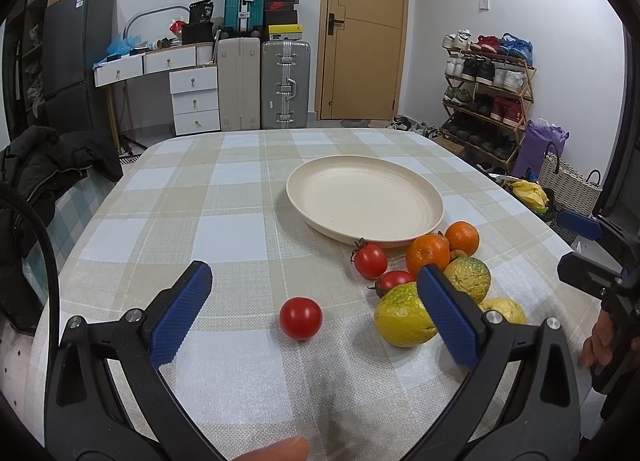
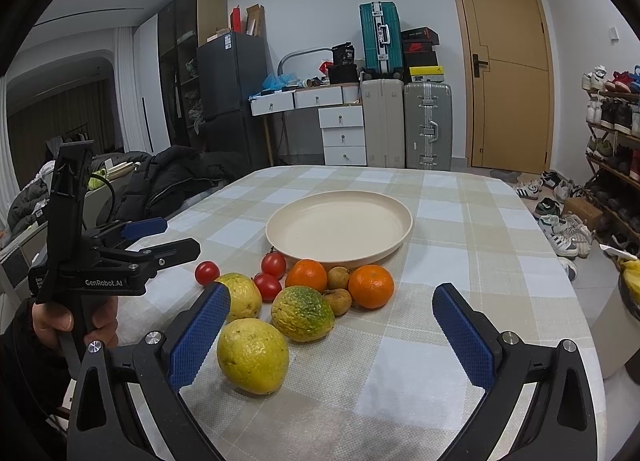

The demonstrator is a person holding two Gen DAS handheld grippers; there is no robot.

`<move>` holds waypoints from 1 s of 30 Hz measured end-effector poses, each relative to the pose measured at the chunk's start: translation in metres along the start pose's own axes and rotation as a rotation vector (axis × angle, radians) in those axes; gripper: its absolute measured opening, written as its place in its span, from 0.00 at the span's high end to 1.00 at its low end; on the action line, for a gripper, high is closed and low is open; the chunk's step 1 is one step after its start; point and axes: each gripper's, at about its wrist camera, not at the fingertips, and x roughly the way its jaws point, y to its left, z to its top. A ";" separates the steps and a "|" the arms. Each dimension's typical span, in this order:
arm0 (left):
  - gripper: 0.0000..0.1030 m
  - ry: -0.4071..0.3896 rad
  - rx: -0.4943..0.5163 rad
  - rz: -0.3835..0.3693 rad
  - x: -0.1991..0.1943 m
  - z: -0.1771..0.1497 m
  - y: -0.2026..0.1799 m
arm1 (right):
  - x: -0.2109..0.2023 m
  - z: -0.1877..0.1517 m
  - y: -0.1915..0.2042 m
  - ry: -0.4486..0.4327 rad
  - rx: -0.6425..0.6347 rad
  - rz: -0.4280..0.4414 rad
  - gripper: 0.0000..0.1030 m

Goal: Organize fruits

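A cream plate (image 1: 365,201) (image 2: 339,227) sits bare on the checked tablecloth. In front of it lie two oranges (image 2: 371,286), three tomatoes, small brown fruits (image 2: 339,301) and three yellow-green bumpy fruits (image 2: 302,313). One tomato (image 1: 301,318) lies apart, between the fingers of my left gripper (image 1: 313,271), which is open and not touching it. My right gripper (image 2: 331,290) is open just above the cloth, its left pad (image 2: 200,335) beside the nearest yellow fruit (image 2: 253,355). In the right wrist view a hand (image 2: 72,321) holds the left gripper (image 2: 180,236).
A black jacket (image 1: 40,165) hangs over a chair off the table's left edge. A shoe rack (image 1: 484,101) and bags stand to the right, suitcases (image 1: 285,85) and drawers behind. Bare cloth (image 2: 460,245) spreads right of the plate.
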 end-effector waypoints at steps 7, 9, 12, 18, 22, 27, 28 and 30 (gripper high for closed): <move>0.01 0.000 0.001 -0.001 0.000 0.000 0.000 | 0.000 0.000 0.001 0.000 -0.003 0.001 0.00; 0.01 0.001 -0.001 0.000 0.000 0.000 0.000 | 0.001 0.000 0.000 0.001 -0.002 0.003 0.00; 0.01 0.000 0.000 0.000 0.000 0.000 0.000 | 0.001 0.000 0.001 0.001 -0.002 0.003 0.00; 0.01 0.001 0.000 0.000 0.000 0.000 0.000 | 0.001 0.000 0.000 0.000 0.003 -0.001 0.00; 0.01 0.001 0.000 -0.001 0.000 0.000 0.000 | 0.001 0.000 -0.001 0.004 0.007 0.003 0.00; 0.01 0.002 0.000 0.001 0.000 0.000 0.000 | 0.001 0.001 -0.005 0.004 0.017 0.009 0.00; 0.01 0.001 0.000 0.000 0.000 0.000 0.000 | 0.001 0.001 -0.005 0.003 0.017 0.010 0.00; 0.01 0.002 0.000 0.000 0.000 0.000 0.000 | 0.001 0.001 -0.005 0.003 0.015 0.010 0.00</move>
